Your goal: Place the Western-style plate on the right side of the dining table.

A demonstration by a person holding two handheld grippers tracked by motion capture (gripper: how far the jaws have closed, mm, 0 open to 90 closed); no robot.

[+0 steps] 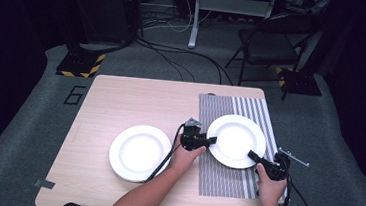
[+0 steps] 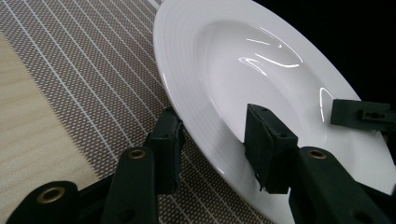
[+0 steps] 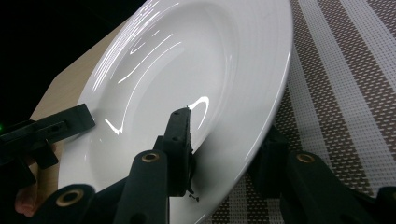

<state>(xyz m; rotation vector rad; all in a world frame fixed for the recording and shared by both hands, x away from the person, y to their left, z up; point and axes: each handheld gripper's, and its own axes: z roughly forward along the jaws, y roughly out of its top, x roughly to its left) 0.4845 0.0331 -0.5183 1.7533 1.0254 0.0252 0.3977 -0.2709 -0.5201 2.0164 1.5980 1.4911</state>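
We've got the right plate [image 1: 236, 139] pinched at opposite rims, left gripper [image 1: 211, 141] and right gripper [image 1: 252, 155] each clamped on it above the striped mat [image 1: 224, 184]; next we'd judge a level, synchronized lift.

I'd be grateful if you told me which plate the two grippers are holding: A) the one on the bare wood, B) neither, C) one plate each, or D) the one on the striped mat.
D: the left gripper and the right gripper both clamp the rim of the plate on the striped mat from opposite sides, while the other plate lies untouched on bare wood.
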